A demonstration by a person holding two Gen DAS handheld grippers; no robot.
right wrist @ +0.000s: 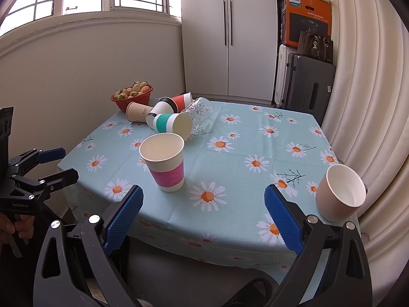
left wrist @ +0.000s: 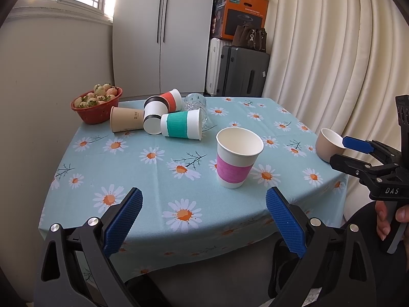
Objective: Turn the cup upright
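A pink-banded paper cup [left wrist: 237,157] [right wrist: 165,165] stands upright, mouth up, on the daisy tablecloth [left wrist: 153,179] [right wrist: 242,153]. A beige cup [left wrist: 328,144] [right wrist: 340,192] stands near the table's right front corner. At the back left lie several cups on their sides: a green-banded one [left wrist: 181,126] [right wrist: 173,125], a black-banded one [left wrist: 153,117], a red one [left wrist: 171,98], a tan one [left wrist: 126,119], and a clear glass [left wrist: 195,106] [right wrist: 200,112]. My left gripper [left wrist: 204,220] is open and empty in front of the table edge. My right gripper [right wrist: 203,217] is open and empty, also short of the table.
A red bowl of strawberries [left wrist: 97,102] [right wrist: 133,94] sits at the table's back left corner. Behind stand a white cabinet [left wrist: 163,33], suitcases [left wrist: 240,71] and boxes. A curtain [left wrist: 332,51] hangs along the right side, a wall on the left.
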